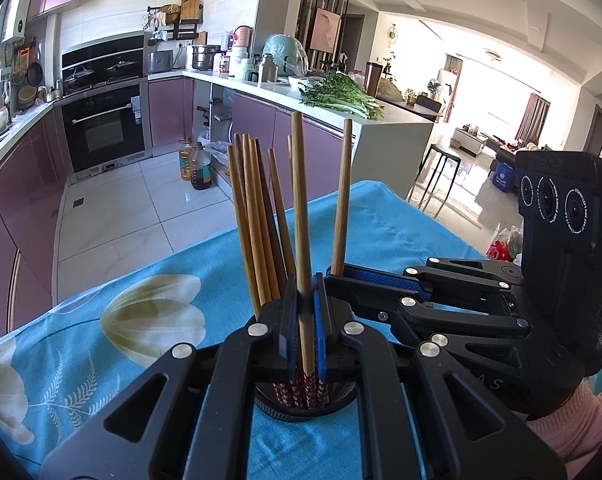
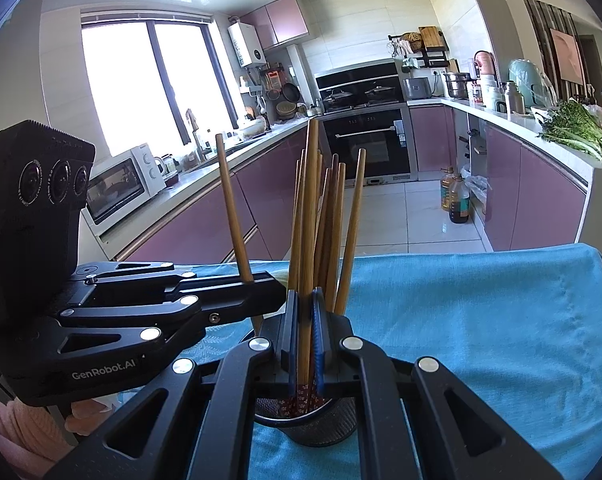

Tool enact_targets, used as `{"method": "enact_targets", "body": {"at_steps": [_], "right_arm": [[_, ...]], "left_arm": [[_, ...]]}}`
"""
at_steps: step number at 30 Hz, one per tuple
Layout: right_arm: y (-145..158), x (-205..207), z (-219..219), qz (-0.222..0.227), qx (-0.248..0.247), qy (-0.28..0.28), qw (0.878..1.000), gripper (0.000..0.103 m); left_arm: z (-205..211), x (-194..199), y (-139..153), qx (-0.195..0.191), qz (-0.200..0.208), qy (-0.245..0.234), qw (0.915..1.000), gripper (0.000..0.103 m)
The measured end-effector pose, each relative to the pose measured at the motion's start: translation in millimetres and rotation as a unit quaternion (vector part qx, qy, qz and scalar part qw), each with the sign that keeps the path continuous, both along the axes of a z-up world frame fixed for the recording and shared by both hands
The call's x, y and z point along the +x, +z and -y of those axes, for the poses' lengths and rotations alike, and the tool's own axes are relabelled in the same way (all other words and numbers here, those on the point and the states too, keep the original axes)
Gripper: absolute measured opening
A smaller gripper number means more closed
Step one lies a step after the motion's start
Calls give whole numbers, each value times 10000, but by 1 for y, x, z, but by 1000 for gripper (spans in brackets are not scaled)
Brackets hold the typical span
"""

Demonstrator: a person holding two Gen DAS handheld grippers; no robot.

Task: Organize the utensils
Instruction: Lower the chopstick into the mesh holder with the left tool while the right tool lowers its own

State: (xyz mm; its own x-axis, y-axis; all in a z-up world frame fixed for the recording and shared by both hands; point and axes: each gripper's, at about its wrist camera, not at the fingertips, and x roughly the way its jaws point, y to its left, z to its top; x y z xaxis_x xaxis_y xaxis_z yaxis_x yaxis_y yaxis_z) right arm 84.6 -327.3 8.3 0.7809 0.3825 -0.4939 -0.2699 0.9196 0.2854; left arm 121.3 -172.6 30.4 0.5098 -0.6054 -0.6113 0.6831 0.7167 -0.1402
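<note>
1 wooden chopstick (image 1: pixel 301 208) is clamped upright by the left hand-held gripper (image 1: pixel 304 308) above the mesh holder (image 1: pixel 305 406) of chopsticks on the blue-clothed bench (image 1: pixel 381 220). Another chopstick (image 2: pixel 309 216) is gripped by the right hand-held gripper (image 2: pixel 304 312) over the same holder.

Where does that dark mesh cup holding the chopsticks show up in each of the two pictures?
Left wrist view: the mesh cup sits bottom centre, mostly hidden under the left tongs, which are shut on one chopstick.
Right wrist view: the cup is again bottom centre, under the right tongs.
Shared landmark: the black oven in the purple cabinets.
</note>
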Motion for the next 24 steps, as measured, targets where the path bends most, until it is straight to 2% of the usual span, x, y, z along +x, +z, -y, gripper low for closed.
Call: {"method": "enact_targets", "body": {"at_steps": [24], "right_arm": [[-2,11,5,-86,144,-84,9998,6]], "left_arm": [[6,25,-21,64,-170,112,9998,9]]}}
